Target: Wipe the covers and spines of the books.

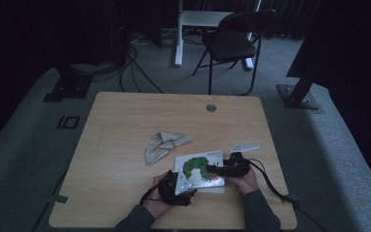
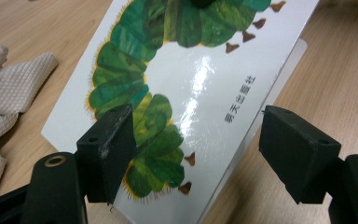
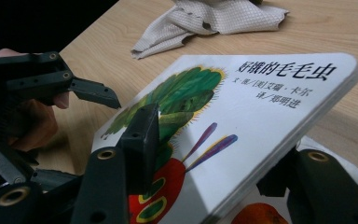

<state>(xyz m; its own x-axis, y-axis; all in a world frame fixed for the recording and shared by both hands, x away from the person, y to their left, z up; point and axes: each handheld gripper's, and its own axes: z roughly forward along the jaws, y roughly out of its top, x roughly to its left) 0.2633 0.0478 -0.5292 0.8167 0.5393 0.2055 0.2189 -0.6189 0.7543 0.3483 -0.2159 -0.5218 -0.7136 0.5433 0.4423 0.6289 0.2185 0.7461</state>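
A white board book (image 1: 200,169) with a green caterpillar on its cover lies near the table's front edge. My right gripper (image 3: 209,158) reaches it from the right. One jaw rests on the cover (image 3: 261,107) and the other sits under the raised edge, so the book's upper part is tilted up. A page with an orange shape (image 3: 258,214) shows underneath. My left gripper (image 2: 196,140) stands open at the book's near left corner, with one jaw over the caterpillar (image 2: 135,70) and the other past the book's edge. From the high view both grippers, left (image 1: 189,180) and right (image 1: 213,169), flank the book.
A crumpled beige cloth (image 1: 162,144) lies just behind and left of the book, also near my left jaw (image 2: 9,93). The wooden table (image 1: 125,121) has a round cable hole (image 1: 211,108) at the back. A black folding chair (image 1: 232,41) stands beyond the table.
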